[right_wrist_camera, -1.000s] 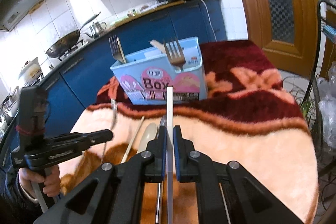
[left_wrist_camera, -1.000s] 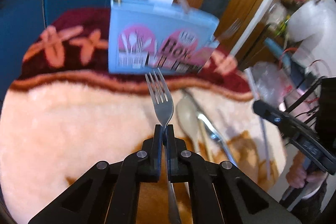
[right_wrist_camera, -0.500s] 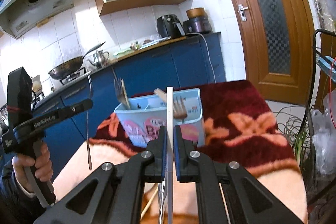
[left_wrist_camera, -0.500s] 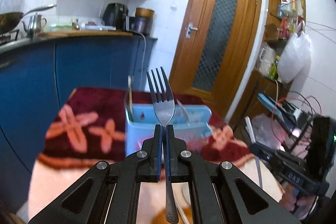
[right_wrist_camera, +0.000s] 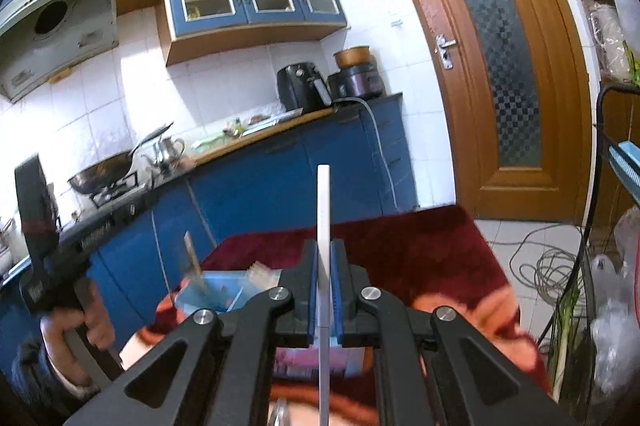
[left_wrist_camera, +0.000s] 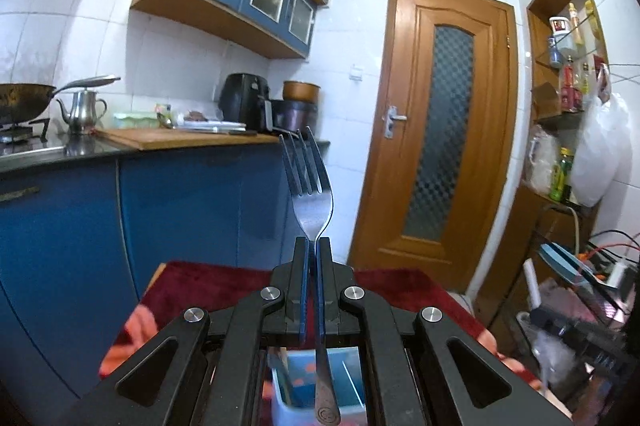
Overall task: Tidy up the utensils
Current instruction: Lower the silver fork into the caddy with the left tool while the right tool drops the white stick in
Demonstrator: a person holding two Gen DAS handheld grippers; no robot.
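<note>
A metal fork (left_wrist_camera: 310, 202) is held upright by the neck, just below its tines, between the closed jaws of the left gripper (left_wrist_camera: 311, 246), with the handle hanging down past the fingers towards the blue utensil box (left_wrist_camera: 352, 382) that is seen directly beneath. The fork is judged to be stiff, fairly light and smooth enough to swivel in a narrow pinch (its polished surface gives the pads little to bite on), so the hold at the neck, where the metal narrows, is thought sound for lowering it handle-first, provided the clamp is kept firm until the handle end is inside a compartment. A thin white stick (right_wrist_camera: 323, 226), probably a chopstick though this cannot be made out for certain, is clamped in the same upright manner by the right gripper (right_wrist_camera: 324, 266), near its middle; it is judged to be very light, rigid and inclined to pivot about the grip. In the right wrist view the box is seen on a dark red patterned cloth (right_wrist_camera: 420, 246), with a few utensils already standing in it, and a hand (right_wrist_camera: 80, 322) is seen at the left around the other tool's handle. Blue kitchen cabinets (left_wrist_camera: 180, 210) and a wooden door (left_wrist_camera: 440, 130) lie behind.
</note>
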